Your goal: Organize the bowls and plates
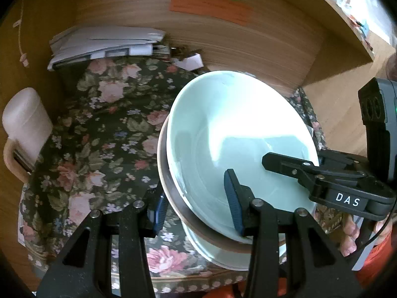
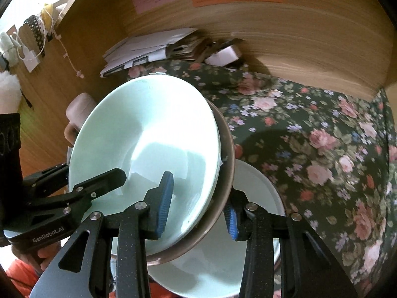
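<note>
A pale green bowl [image 1: 235, 129] [image 2: 148, 129] sits nested in a brown bowl [image 1: 162, 171] [image 2: 227, 154], and the pair is tilted above the floral cloth. My left gripper [image 1: 196, 206] is shut on the left rim of this stack, one blue pad inside and one outside. My right gripper [image 2: 198, 211] is shut on the opposite rim in the same way. Each gripper shows in the other's view, the right gripper [image 1: 270, 161] and the left gripper [image 2: 94, 178]. Under the stack lies a pale plate [image 1: 218, 255] [image 2: 255, 188]; I cannot tell whether it touches the brown bowl.
A floral tablecloth [image 1: 99, 136] [image 2: 322, 149] covers the table inside a wooden alcove. A pile of papers [image 1: 104, 42] [image 2: 144, 47] lies at the back. A pale lidded mug [image 1: 24, 121] [image 2: 79, 109] stands at the left. A person's hand [image 1: 349, 238] and orange sleeve show.
</note>
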The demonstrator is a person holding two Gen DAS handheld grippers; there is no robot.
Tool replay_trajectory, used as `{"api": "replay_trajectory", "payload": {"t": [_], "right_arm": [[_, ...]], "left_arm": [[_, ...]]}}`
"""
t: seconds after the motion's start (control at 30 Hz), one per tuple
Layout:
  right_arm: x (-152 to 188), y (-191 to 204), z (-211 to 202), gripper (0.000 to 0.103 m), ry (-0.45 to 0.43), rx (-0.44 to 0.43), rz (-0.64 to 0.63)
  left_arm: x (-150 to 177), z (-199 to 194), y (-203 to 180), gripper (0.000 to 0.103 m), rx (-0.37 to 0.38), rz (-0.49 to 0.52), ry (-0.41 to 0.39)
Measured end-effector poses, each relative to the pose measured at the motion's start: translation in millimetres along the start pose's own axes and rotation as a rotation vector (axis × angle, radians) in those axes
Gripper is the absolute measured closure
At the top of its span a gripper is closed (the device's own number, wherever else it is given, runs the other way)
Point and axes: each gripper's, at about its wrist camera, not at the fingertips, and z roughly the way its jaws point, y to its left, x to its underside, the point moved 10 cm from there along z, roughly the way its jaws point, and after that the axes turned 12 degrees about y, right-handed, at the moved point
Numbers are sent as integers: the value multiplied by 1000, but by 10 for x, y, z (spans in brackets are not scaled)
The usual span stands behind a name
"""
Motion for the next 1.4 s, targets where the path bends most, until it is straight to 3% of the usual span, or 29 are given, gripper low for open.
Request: {"api": "replay_trajectory", "payload": {"t": [0.33,0.9,1.03,1.1,1.17,1.4], "right_arm": [[211,-263,29,68,27,0,66],[364,-441,269,68,96,-42,110],[368,-441,238,66,80,-51,110],[353,-485,176,56,55,-20,121],[325,-538,93,46,30,-7,136],[189,-469,-526,45,-145,35,95]], "left_arm": [[109,171,-237,60,20,30,54],[205,501,-239,60,27,25,136],[207,512,-229,60,53,21,138],[206,506,-216,60,64,12,141],[170,449,-176,60,27,1,116],[-35,-140,-161,50,-21,12,-62]]}}
